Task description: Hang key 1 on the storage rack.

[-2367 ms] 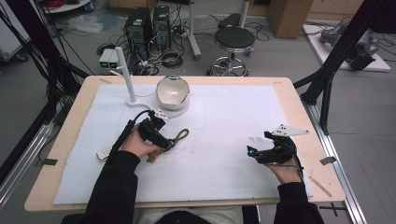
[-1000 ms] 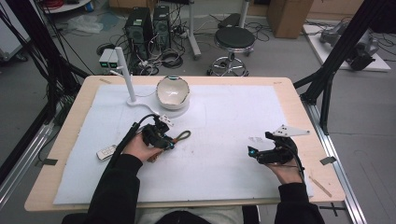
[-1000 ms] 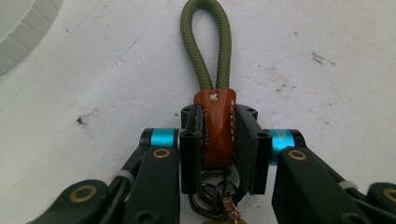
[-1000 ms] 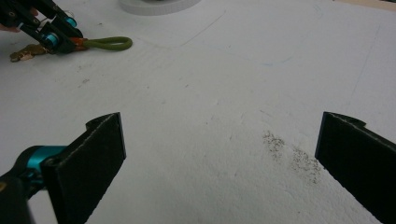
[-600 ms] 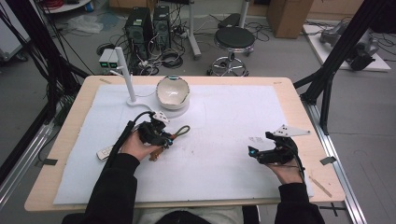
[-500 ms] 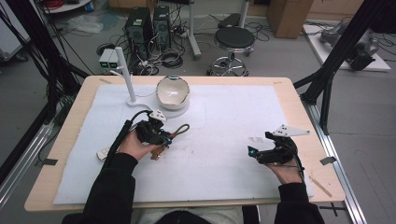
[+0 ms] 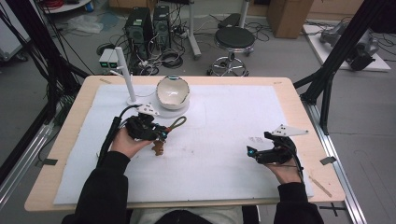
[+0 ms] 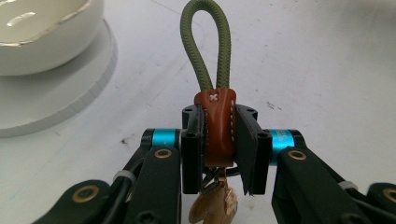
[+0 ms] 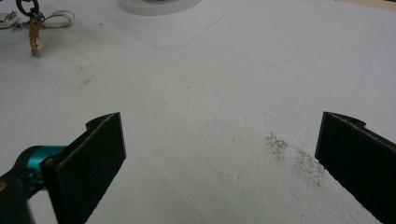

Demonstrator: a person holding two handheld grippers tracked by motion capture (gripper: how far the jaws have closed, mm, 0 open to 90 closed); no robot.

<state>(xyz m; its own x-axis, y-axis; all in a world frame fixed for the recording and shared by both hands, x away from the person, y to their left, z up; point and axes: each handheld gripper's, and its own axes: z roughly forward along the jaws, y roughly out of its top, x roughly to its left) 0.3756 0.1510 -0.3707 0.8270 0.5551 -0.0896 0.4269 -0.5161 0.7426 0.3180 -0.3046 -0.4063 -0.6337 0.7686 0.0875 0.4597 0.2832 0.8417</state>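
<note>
Keychain (image 8: 215,126) clamped in left tongs (image 7: 161,134) — right tongs (image 7: 251,152) agape over white mat (image 7: 224,140) — cluttered floor beyond.

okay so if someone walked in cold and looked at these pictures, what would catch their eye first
Probably the keychain: the left tool is shut on its brown leather tab, the green cord loop poking out ahead and a small charm dangling below, at the table's left-middle. Just beyond it sits a white bowl on a round base. Over at the right, the right tool stands wide open with nothing between its jaws.
</note>
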